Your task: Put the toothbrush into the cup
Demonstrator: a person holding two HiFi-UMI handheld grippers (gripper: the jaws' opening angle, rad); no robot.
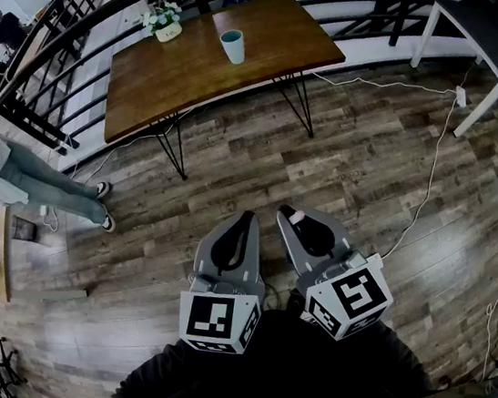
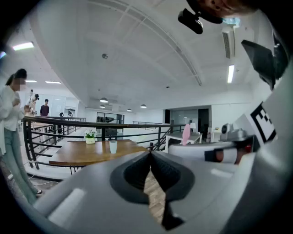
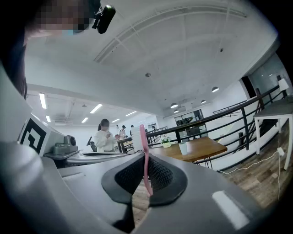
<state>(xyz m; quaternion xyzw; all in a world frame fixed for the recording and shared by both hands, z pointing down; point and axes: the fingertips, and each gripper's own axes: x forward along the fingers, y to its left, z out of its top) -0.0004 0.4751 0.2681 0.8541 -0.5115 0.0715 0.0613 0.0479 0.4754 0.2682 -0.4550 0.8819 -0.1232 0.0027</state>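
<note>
My right gripper (image 1: 291, 214) is shut on a pink toothbrush (image 3: 143, 139). The brush stands upright between the jaws, its head above them, and its tip (image 1: 297, 217) just shows in the head view. Beside it, my left gripper (image 1: 247, 214) is shut with nothing in it. Both are held low over the wooden floor, pointing toward a brown table (image 1: 175, 68) some way ahead. A pale blue-white cup (image 1: 234, 46) stands upright on that table. The cup (image 2: 113, 146) also shows far off in the left gripper view. In the right gripper view the cup (image 3: 183, 147) lies beyond the brush.
A small pot of flowers (image 1: 168, 26) sits on the table left of the cup. A black railing (image 1: 72, 21) runs behind the table. A person (image 1: 13, 174) stands at the left. A white table (image 1: 493, 35) is at the top right, and a cable (image 1: 432, 173) trails over the floor.
</note>
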